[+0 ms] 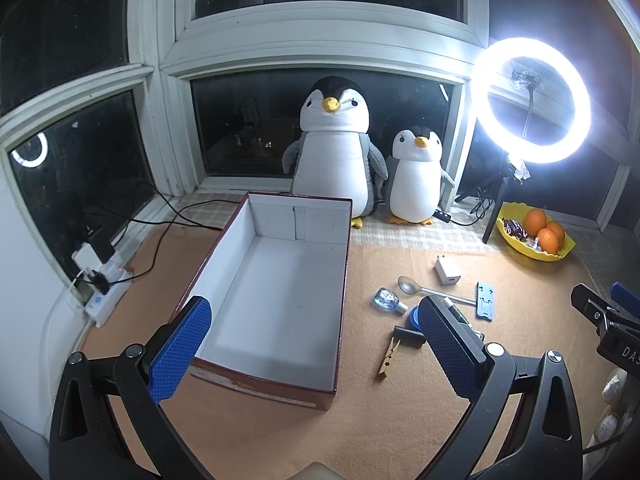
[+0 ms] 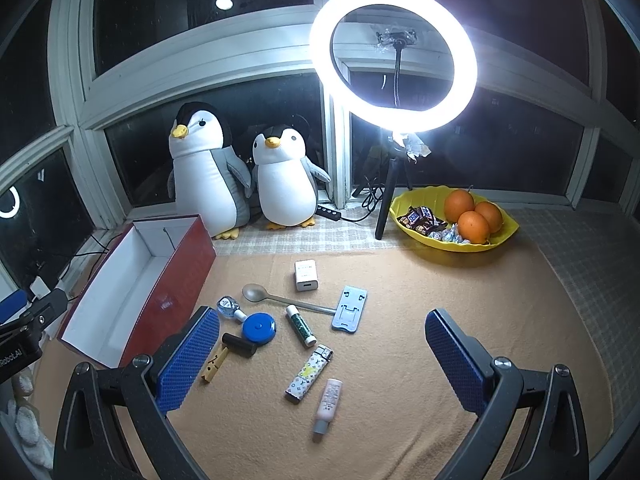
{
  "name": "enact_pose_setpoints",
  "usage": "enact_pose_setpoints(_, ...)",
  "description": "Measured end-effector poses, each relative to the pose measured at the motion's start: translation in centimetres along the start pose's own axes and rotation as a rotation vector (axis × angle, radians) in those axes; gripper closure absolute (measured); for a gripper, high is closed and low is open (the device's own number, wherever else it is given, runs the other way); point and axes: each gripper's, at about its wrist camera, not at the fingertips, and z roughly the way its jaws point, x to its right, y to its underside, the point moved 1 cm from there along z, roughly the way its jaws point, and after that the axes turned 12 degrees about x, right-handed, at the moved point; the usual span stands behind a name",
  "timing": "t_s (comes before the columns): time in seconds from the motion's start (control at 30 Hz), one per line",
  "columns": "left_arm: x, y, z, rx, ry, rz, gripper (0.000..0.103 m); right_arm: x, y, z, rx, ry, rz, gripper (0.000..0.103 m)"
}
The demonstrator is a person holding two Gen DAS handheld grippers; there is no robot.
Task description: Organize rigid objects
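Empty red box (image 2: 168,280), small items (image 2: 308,374) scattered beside

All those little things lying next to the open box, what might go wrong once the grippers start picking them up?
1. The black cylinder, clothespin and blue tape measure lie packed together, so the open right gripper may knock neighbours while closing on one.
2. The spoon lies flat with its handle reaching the phone stand; it may slip or drag that.
3. The round pink tube could roll off.
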Motion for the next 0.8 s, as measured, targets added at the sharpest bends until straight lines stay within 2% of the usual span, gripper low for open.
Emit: enact_pose_setpoints(0.8, 0.2, -0.17, 0.21, -0.003, -0.005, 0.001, 0.001, 0.18, 0.03, 0.1, -0.01, -0.001, -0.006, 0.001)
